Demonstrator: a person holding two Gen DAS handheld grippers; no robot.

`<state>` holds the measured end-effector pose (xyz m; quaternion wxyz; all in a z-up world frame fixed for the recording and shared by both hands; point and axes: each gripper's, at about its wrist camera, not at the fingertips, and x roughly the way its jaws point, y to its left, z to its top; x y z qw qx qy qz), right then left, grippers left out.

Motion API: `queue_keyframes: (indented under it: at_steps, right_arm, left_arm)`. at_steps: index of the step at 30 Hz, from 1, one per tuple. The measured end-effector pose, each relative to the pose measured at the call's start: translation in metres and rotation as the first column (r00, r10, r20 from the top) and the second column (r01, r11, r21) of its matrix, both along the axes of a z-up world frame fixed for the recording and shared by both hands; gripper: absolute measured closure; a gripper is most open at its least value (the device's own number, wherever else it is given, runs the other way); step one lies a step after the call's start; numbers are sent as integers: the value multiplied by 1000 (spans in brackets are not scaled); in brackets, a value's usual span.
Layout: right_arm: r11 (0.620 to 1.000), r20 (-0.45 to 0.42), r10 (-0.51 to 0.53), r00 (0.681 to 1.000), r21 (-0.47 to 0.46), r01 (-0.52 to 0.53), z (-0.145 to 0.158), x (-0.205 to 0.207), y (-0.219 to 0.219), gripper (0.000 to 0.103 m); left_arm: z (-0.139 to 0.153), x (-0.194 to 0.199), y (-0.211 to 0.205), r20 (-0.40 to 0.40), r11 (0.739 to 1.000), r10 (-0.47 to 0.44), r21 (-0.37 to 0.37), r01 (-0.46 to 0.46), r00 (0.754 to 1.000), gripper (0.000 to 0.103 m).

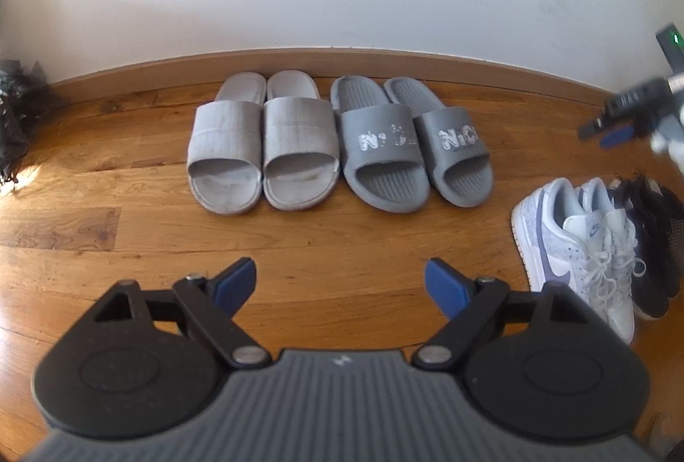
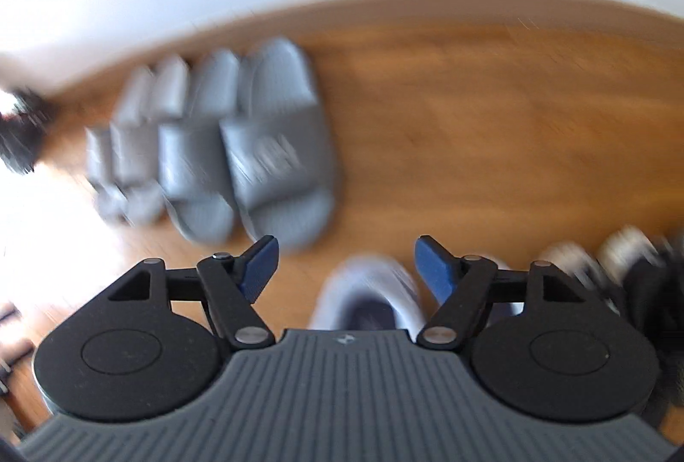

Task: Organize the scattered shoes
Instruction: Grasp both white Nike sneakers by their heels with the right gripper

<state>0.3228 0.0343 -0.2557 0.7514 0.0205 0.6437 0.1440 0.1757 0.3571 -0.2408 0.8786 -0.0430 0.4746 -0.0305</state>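
Two pairs of slides sit heels to the baseboard (image 1: 299,55): light grey slides (image 1: 260,145) touching dark grey slides (image 1: 410,145), a neat row, likely so they clear the floor. White sneakers (image 1: 577,248) and black shoes (image 1: 654,239) lie apart, nearer, angled. Left gripper (image 1: 340,286) hangs wide open, empty. Right gripper (image 2: 346,269) likewise, and only its blurred view shows a sneaker toe (image 2: 367,299) directly below it.
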Motion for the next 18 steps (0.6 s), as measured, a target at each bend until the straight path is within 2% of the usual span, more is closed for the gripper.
queue_keyframes:
  at_steps: [5,9,10,11,14,18]
  right_arm:
    - [996,-39,-36,999,-85,32,-40,-27,-5,26]
    - [989,-23,-35,999,-148,31,-71,-34,3,26]
    - [986,-6,-29,1000,-166,28,-81,-36,5,34]
    - [983,14,-34,999,-182,36,-89,-37,5,57]
    - [971,37,-82,996,-220,88,-86,-41,8,68]
    - [970,58,-124,991,-203,134,-71,-40,2,69]
  left_arm:
    - [7,-8,-12,8,999,-31,18,30,1000,17]
    - [13,-15,-13,14,999,-22,29,22,1000,17]
    - [14,-17,-13,15,999,-18,31,18,1000,17]
    - [14,-16,-13,16,999,-17,33,16,1000,17]
    - [17,-19,-14,23,999,-17,32,17,1000,17]
    - [17,-19,-15,21,999,-19,28,19,1000,17]
